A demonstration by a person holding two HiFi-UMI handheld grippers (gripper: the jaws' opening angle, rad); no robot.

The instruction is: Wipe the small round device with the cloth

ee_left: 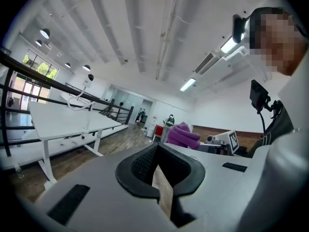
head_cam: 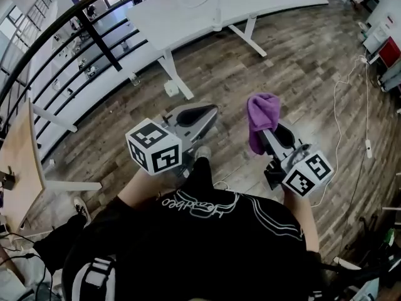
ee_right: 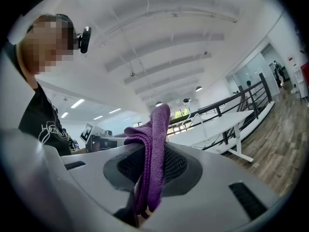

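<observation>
In the head view both grippers are held up in front of the person's chest, over a wooden floor. My right gripper (head_cam: 268, 129) is shut on a purple cloth (head_cam: 262, 119), which bunches above the jaws. The right gripper view shows the cloth (ee_right: 155, 149) pinched upright between the dark pads, with my right gripper (ee_right: 148, 170) closed round it. My left gripper (head_cam: 199, 113) is shut with nothing in it; its jaws (ee_left: 161, 173) meet around a thin slit. From the left gripper view the cloth (ee_left: 184, 134) shows off to the right. No small round device is in any view.
A long white table (head_cam: 207, 8) on white legs stands ahead, with a black railing (head_cam: 69, 24) behind it at the left. A wooden desk edge (head_cam: 19, 162) lies at the far left. White cables (head_cam: 338, 105) trail over the floor at the right, near a red bin (head_cam: 390, 49).
</observation>
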